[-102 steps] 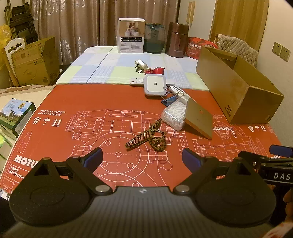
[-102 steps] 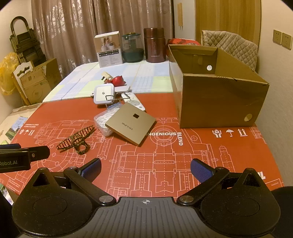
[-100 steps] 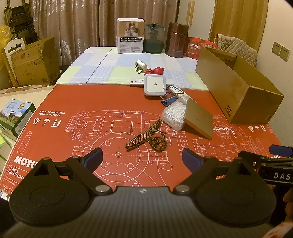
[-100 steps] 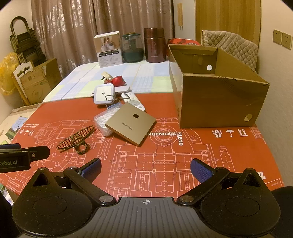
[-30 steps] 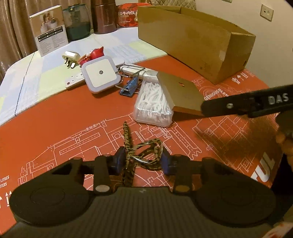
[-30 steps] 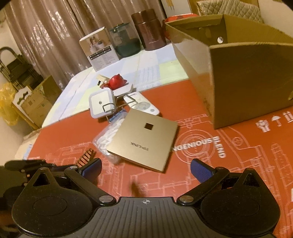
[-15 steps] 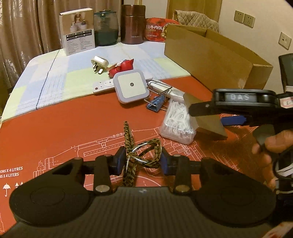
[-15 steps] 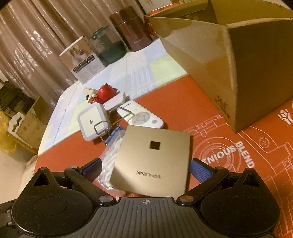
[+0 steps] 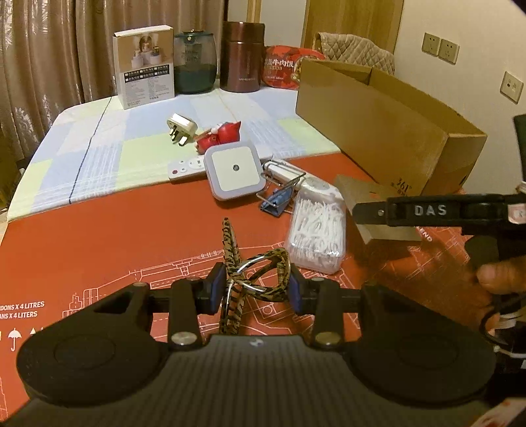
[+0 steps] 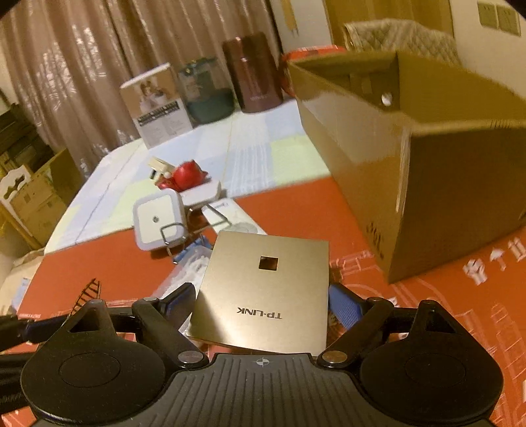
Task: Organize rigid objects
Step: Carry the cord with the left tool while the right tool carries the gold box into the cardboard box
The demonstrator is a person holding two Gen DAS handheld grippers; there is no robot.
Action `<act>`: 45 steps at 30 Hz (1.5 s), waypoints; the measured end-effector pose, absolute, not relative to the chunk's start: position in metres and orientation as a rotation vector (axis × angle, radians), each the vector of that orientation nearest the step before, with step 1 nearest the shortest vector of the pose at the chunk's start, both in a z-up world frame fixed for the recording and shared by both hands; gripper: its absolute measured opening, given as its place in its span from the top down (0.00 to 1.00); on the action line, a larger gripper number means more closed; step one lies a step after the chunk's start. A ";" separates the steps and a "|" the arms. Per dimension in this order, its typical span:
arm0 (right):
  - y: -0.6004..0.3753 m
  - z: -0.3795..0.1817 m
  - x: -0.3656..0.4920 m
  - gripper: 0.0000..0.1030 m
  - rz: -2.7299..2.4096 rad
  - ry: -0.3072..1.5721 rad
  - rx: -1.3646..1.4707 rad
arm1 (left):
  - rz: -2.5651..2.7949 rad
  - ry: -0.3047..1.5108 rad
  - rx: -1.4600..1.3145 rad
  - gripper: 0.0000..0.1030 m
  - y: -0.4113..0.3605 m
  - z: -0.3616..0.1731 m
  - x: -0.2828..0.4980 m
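Early stage: left tool (image 9: 252, 289) clamped on the leopard-print hair clip (image 9: 253, 279) above the counter (image 9: 98, 236), right tool (image 10: 259, 303) just narrowing around the gold TP-LINK plate (image 10: 266, 289), contact unclear; cardboard box (image 10: 427, 184) shows nothing inside, clutter unsorted.

A: Back wall?
B: Brownish patterned curtains (image 9: 65, 49) hang full height, dim warm light. Wooden door (image 9: 355, 19) to their right.
A: Right side?
B: Cream wall (image 9: 476, 26) with beige socket plates (image 9: 440, 47); quilted beige chair back (image 9: 358, 49) near the door.
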State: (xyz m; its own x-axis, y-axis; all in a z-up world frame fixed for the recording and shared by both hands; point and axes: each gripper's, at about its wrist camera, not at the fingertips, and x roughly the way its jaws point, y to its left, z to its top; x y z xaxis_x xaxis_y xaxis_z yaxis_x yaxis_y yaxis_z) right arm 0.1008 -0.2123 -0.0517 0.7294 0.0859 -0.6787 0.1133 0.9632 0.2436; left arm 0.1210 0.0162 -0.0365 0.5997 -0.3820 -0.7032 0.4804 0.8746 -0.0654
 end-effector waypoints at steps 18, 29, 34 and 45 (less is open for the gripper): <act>-0.267 0.068 0.071 0.18 0.005 0.510 0.171 | -0.589 0.599 0.125 0.68 -0.066 0.063 0.124; -0.401 0.074 0.105 0.18 -0.111 0.574 0.235 | -0.748 0.561 0.147 0.68 -0.214 0.081 0.164; -0.425 0.061 0.109 0.18 -0.120 0.589 0.264 | -0.784 0.592 0.196 0.67 -0.252 0.061 0.174; -0.441 0.051 0.116 0.18 -0.112 0.603 0.283 | -0.770 0.573 0.215 0.52 -0.258 0.053 0.180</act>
